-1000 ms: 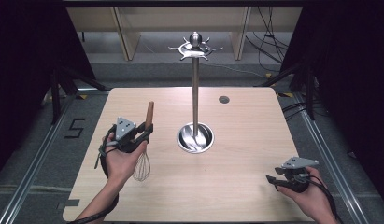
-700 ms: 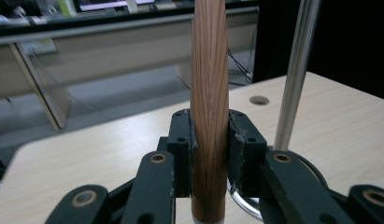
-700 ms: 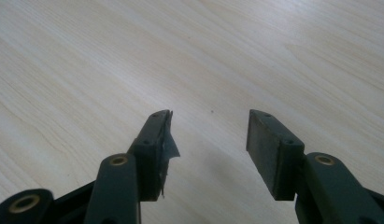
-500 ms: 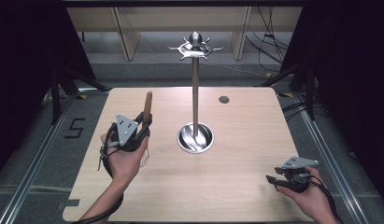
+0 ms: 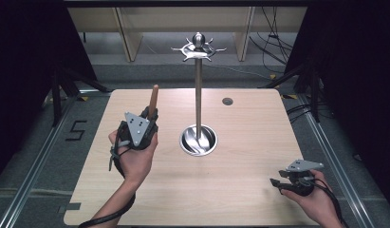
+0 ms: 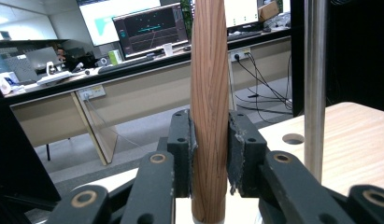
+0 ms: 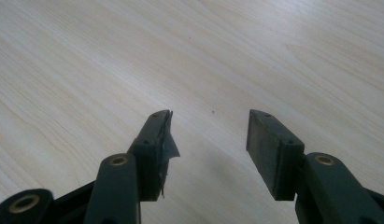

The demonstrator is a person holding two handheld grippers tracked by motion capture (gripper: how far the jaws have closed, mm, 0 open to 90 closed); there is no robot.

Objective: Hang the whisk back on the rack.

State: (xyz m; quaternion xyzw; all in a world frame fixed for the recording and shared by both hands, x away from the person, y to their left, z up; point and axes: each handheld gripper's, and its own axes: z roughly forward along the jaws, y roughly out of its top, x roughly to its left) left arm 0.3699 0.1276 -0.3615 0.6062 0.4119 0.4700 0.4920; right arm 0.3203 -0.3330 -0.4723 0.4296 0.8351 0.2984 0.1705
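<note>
In the high view, the left gripper (image 5: 152,115) sat left of centre in the frame, held in a hand above the pale wooden desk (image 5: 240,190). It was clamped on the brown wooden handle (image 5: 154,99) of a utensil, which stood nearly upright and rose above the gripper toward the top of the frame; the utensil's lower end was hidden behind the hand. Just right of it, at the middle of the frame, a tall polished steel stand with a round dished base (image 5: 198,114) rose from the desk to a ring of hooks at the top centre. A small dark round hole (image 5: 227,101) lay in the desk to the upper right of the stand's base. The right gripper (image 5: 276,183) rested low at the lower right of the frame, near the desk's front edge and well apart from the stand.

In the left gripper view, the two black jaws pressed on the tapered wooden handle (image 6: 209,102) from both sides at the centre of the frame, with the handle vertical. The steel stand's pole (image 6: 315,84) stood upright at the right, near the handle but apart from it.

In the right gripper view, the right gripper (image 7: 209,128) had its jaws apart, with bare pale desk (image 7: 133,56) between them and nothing held.
</note>
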